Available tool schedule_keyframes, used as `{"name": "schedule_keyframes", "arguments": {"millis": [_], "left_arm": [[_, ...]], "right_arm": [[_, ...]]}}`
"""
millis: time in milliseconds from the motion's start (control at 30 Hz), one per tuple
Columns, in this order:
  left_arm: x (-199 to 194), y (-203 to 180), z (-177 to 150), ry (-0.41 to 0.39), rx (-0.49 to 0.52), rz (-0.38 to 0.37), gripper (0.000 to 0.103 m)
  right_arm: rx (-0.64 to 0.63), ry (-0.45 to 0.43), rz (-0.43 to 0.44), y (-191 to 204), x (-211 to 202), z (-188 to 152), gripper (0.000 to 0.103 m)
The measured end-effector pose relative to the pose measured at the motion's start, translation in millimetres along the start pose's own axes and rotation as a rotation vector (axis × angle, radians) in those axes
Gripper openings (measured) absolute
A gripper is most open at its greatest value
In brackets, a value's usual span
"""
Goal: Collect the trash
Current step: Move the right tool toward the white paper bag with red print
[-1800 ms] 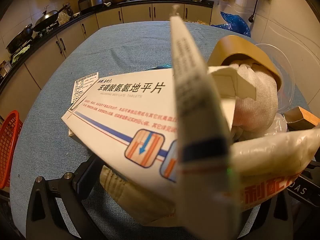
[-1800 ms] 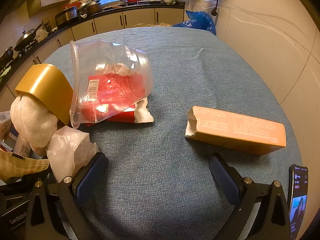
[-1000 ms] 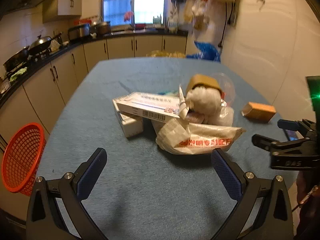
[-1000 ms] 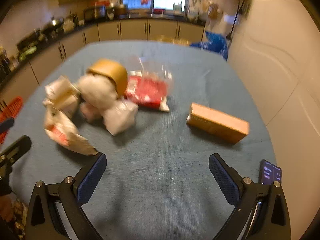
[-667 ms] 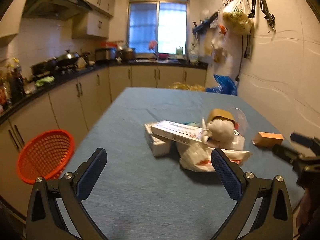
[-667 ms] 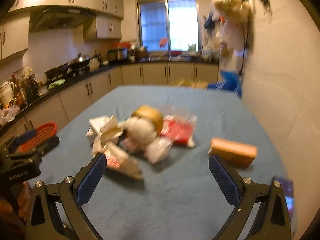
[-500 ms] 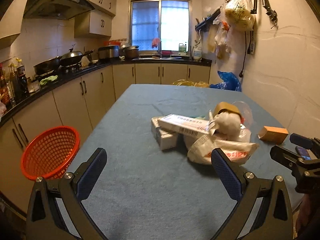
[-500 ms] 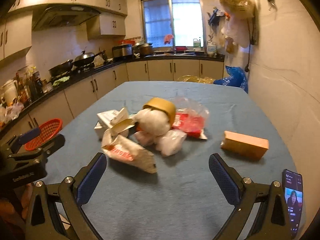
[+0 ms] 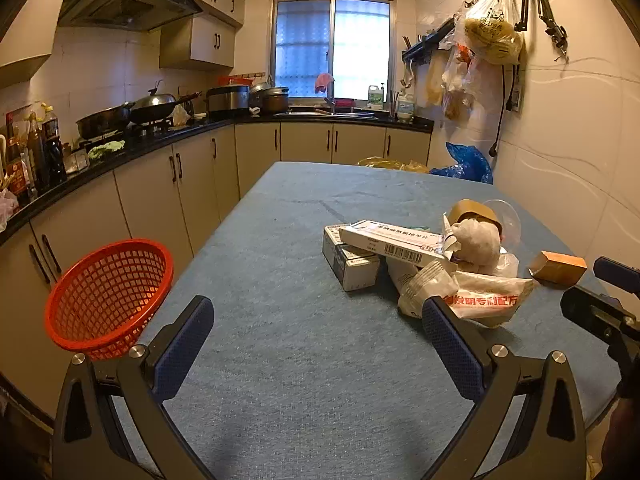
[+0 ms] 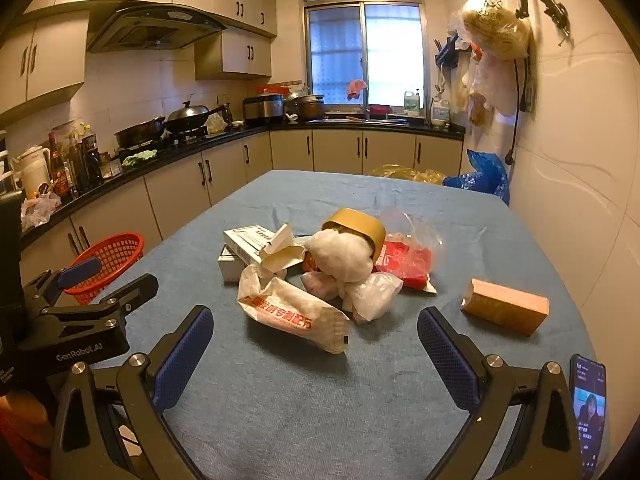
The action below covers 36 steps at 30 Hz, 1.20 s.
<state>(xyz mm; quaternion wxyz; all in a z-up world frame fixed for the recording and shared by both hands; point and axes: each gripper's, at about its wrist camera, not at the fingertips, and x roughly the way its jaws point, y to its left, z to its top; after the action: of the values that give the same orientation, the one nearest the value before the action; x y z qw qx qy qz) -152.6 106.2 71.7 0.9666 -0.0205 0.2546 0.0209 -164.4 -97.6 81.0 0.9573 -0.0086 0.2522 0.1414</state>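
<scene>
A heap of trash lies on the blue table (image 9: 300, 360): white medicine boxes (image 9: 390, 240), a printed white bag (image 10: 292, 314), a brown cup stuffed with white tissue (image 10: 352, 240), a clear bag with a red packet (image 10: 408, 258). An orange box (image 10: 505, 306) lies apart on the right. A red mesh basket (image 9: 106, 294) hangs off the table's left edge. My left gripper (image 9: 318, 348) is open and empty, held back from the heap. My right gripper (image 10: 316, 354) is open and empty, near the printed bag.
A phone (image 10: 588, 404) lies at the table's near right corner. A wall runs along the right side. Kitchen counters with pans (image 9: 132, 114) run along the left and the back. A blue bag (image 9: 466, 166) sits beyond the far table edge.
Both grippers pulled back and up from close against the heap. The left one let go of the medicine box and printed bag. The whole table and basket now show.
</scene>
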Motion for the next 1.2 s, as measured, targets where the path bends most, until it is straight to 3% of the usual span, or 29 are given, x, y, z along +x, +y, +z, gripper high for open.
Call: {"name": "schedule_keyframes", "arguments": {"millis": [200, 1200], "left_arm": [[0, 2, -1, -0.001, -0.006, 0.000, 0.103], [-22, -9, 4, -0.080, 0.046, 0.022, 0.103]], "right_arm": [[0.009, 0.024, 0.019, 3, 3, 2, 0.103], [-0.008, -0.025, -0.021, 4, -14, 6, 0.103]]}}
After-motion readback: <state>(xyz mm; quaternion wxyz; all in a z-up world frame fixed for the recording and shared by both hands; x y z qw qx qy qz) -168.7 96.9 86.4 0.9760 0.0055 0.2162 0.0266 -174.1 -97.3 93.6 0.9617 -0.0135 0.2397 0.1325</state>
